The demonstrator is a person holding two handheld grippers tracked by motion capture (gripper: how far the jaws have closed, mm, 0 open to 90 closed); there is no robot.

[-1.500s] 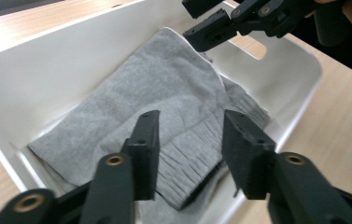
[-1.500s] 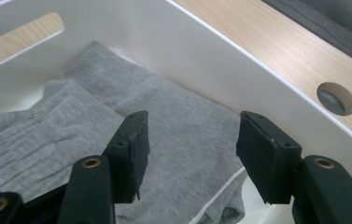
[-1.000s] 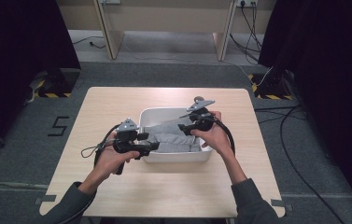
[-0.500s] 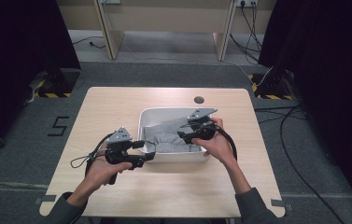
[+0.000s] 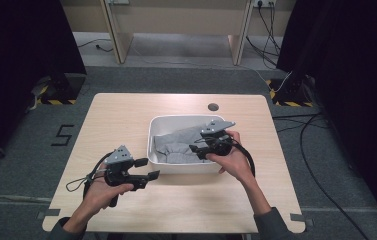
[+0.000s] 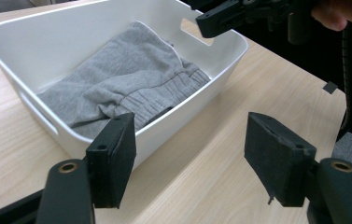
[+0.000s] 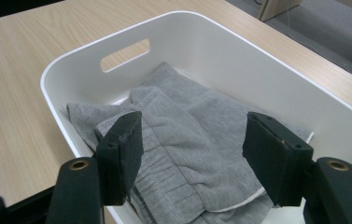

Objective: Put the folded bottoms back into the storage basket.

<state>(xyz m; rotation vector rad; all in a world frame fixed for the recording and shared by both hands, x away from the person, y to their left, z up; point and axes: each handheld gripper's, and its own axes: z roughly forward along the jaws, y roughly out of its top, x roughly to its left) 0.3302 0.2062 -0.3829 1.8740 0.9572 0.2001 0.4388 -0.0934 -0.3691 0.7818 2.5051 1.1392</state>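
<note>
Near the frame's centre, a soft grey ribbed-cuff garment (image 7: 187, 140) lies folded inside the smooth white plastic tub (image 5: 156, 131) on the pale wood bench (image 5: 126, 115). Right gripper (image 5: 202, 148) hovers over it, jaws wide and empty; left gripper (image 5: 148, 170), lower left, also gapes. Pressing the cloth flat probably wants gentle, even contact.

Grey cloth (image 5: 176, 145) in white bin (image 5: 152, 135); right gripper (image 5: 196, 150) over it, left gripper (image 5: 150, 169) outside, jaws apart.

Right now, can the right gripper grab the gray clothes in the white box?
Probably yes. The right gripper is open just above the gray clothes, and the white box has no lid, so nothing is in the way.
</note>
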